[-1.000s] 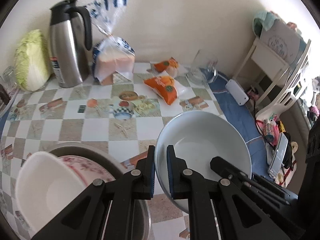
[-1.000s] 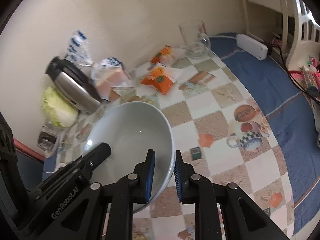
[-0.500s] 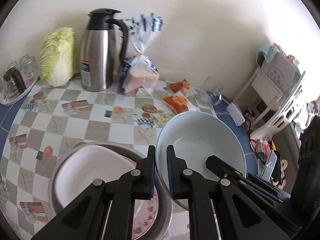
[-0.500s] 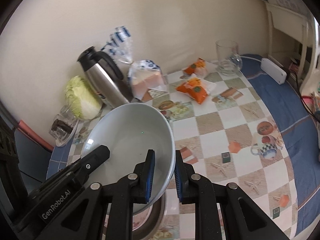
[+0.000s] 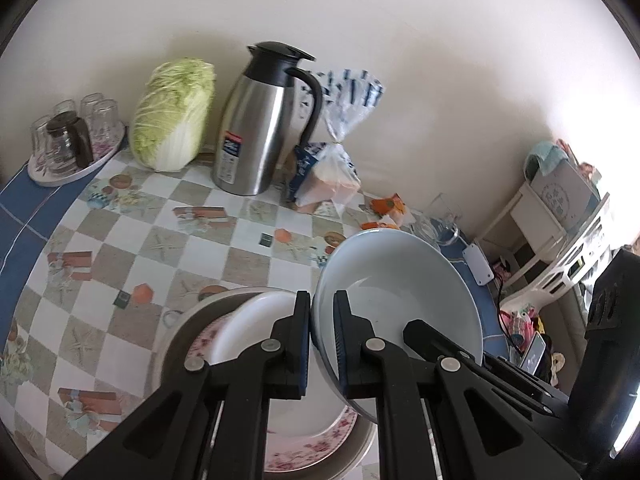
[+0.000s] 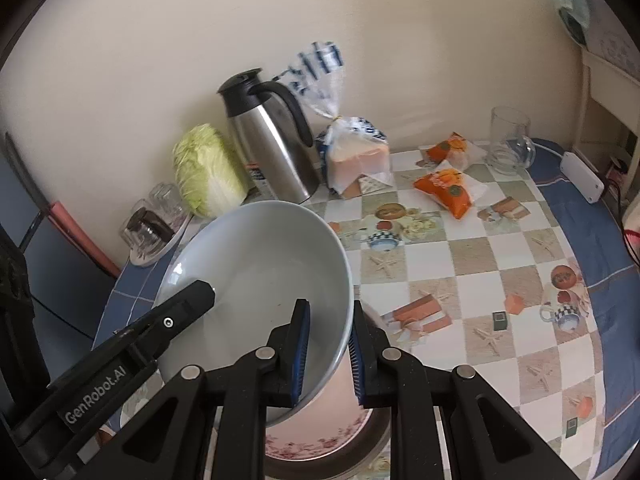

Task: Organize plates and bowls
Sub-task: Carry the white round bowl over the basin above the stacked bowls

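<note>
We see the jug (image 5: 262, 120) standing between the cabbage (image 5: 172, 114) on its left and the bread bag (image 5: 334, 176) on its right.

Table set against a plain cream wall (image 5: 400, 60), lit from the right.
A checked, picture-printed tablecloth (image 6: 472, 264) with a blue border covers the table; a white shelf unit (image 5: 560, 216) stands at far right, where strong daylight washes out the wall.
</note>
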`<state>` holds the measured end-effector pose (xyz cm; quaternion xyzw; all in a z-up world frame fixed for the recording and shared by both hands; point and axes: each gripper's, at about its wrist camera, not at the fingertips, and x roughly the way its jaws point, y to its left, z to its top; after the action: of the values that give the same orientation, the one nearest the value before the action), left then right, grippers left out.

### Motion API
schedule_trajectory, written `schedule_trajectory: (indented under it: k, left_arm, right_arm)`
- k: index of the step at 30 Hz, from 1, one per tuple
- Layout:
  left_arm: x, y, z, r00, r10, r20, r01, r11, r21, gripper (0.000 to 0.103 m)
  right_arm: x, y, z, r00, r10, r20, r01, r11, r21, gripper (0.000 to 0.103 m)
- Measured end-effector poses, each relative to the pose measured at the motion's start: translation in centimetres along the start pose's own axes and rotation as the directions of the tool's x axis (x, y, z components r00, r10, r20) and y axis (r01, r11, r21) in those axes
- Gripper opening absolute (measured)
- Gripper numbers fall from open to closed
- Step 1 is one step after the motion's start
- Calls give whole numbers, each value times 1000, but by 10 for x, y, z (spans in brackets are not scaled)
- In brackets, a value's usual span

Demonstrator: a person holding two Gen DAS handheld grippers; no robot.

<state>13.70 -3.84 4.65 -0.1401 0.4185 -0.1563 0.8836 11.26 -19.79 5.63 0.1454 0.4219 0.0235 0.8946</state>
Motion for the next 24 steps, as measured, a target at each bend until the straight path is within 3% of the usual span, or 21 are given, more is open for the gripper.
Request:
schedule_trajectory:
  k: [13, 24]
  left_arm:
    - [-21, 53, -5, 999, 37, 24, -34, 993, -109, 11]
    - [-22, 73, -9, 999, 52, 9, -50, 989, -139, 11]
  right_arm:
    - [22, 51, -16, 998, 27, -49, -31, 996, -86, 20]
    - [32, 67, -25, 996, 33, -84, -42, 993, -108, 20]
